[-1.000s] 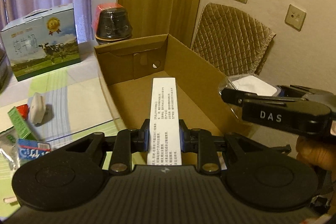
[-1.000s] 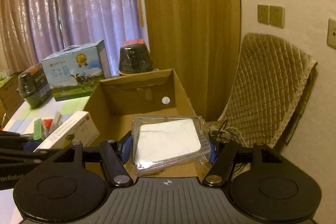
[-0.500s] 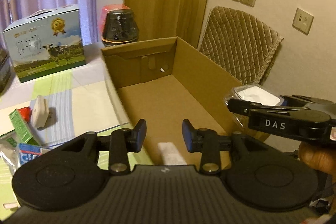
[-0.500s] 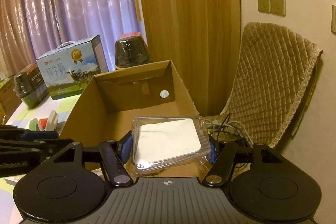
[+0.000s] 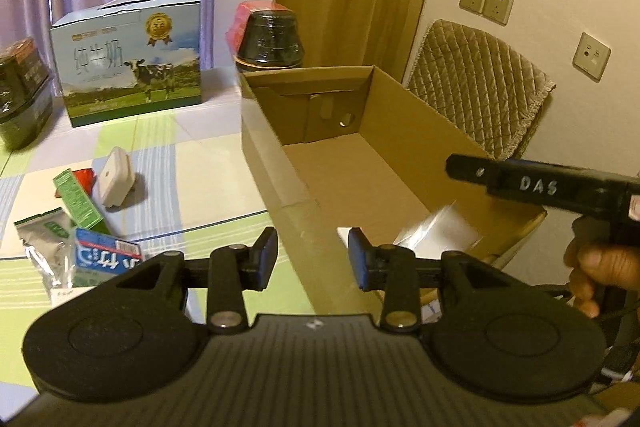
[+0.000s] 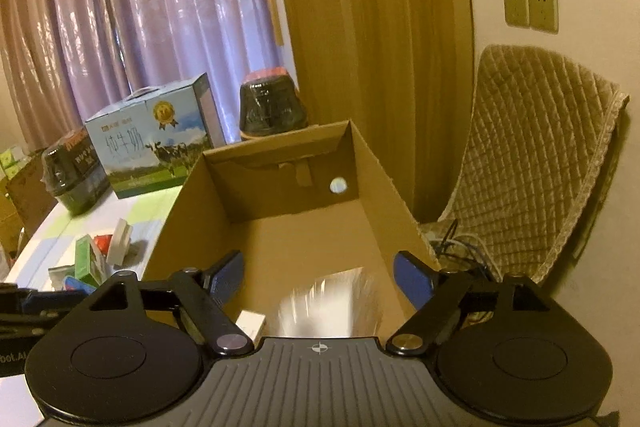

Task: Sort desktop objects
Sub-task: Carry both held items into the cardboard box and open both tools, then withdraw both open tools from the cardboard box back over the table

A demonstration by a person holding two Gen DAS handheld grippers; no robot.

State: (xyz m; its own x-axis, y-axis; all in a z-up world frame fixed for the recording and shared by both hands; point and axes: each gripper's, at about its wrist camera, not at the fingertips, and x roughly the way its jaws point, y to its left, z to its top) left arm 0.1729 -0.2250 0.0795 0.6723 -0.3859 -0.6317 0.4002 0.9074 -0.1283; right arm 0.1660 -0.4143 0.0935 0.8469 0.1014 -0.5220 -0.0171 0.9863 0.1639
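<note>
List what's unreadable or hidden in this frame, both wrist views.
- Clear packet: motion-blurred in both views; contents unreadable.
- White box: right view, mostly hidden by the right tongs' body; left view shows a sliver.
- Carton near floor: covered by the tongs.
- Blue pack: left view, cut off by the left tongs; print too small.

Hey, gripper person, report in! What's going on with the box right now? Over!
Both grippers, left and right, open, empty. Clear packet blurred, dropping into box; white carton inside. Nothing blocking.
</note>
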